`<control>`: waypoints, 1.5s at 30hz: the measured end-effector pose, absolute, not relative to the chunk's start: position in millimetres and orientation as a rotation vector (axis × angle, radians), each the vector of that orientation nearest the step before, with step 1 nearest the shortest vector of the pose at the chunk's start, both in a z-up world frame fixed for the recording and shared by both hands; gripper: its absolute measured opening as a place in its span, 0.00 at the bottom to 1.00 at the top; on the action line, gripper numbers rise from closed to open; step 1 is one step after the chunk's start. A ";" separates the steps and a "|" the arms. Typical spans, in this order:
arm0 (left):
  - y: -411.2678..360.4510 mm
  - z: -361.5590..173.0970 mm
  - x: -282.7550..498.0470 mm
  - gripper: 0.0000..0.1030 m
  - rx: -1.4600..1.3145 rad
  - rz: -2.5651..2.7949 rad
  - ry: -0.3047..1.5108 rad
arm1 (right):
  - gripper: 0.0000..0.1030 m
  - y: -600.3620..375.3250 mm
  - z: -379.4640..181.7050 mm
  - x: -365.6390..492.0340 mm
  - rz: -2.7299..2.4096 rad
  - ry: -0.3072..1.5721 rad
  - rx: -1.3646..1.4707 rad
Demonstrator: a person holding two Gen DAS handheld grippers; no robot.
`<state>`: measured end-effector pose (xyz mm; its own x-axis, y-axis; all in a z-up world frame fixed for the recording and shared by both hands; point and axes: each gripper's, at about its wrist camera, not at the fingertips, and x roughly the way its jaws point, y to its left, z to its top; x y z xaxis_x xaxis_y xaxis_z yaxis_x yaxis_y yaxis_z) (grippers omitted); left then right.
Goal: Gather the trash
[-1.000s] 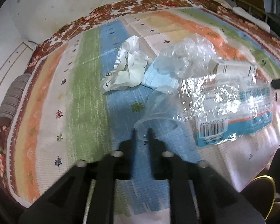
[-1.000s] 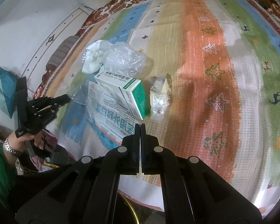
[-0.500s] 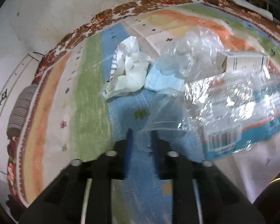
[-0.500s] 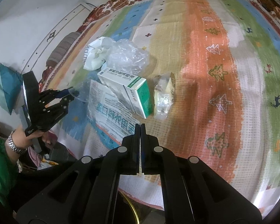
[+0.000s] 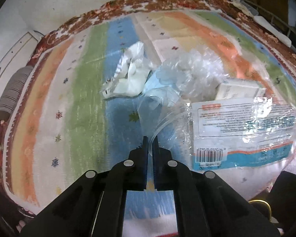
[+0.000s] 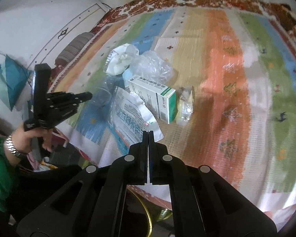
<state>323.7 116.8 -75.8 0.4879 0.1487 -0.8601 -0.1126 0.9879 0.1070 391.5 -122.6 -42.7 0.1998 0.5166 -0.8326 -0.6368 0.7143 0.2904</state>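
The trash lies in 1 cluster on a striped cloth (image 6: 223, 83) with a floral border, toward its left and near side as the right wrist view shows it; the wide orange, green and blue stripes to the right of the cluster are open. The cloth's near edge drops away just below both tools, and a white wall rises beyond its far and left edges.

The left tool (image 5: 150, 139) has just been closing, and its jaws now pinch the rim of a clear plastic cup (image 5: 157, 106), which tilts away from the tool over the blue stripe. In the right wrist view this tool (image 6: 89, 96) points level toward the cluster, gripped from below by a hand (image 6: 32, 136) with a metal watch and a green sleeve.

Just right of the cup lies a clear printed wrapper (image 5: 244, 130) with a barcode. Beyond the cup sit a crumpled white paper (image 5: 131, 75) and a crumpled clear bag (image 5: 189, 73). A white and green box (image 6: 155, 96) rests behind the wrapper, and a small crinkled packet (image 6: 184, 106) lies just beside the box's green end.

The right tool (image 6: 148, 133) has its jaws fully together with nothing between them, its tips above the wrapper's near corner.
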 end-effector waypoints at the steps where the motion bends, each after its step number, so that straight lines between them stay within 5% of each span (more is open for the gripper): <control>1: 113.0 -70.3 320.1 0.03 0.046 0.151 1.041 | 0.00 -121.7 -38.6 388.0 0.804 1.093 -0.148; 16: 97.9 -12.4 278.5 0.03 -0.126 0.117 0.963 | 0.00 -138.7 14.8 339.3 0.699 0.947 -0.176; 45: 49.6 7.2 193.0 0.03 -0.388 0.038 0.904 | 0.00 -140.3 33.9 218.1 0.681 0.808 -0.246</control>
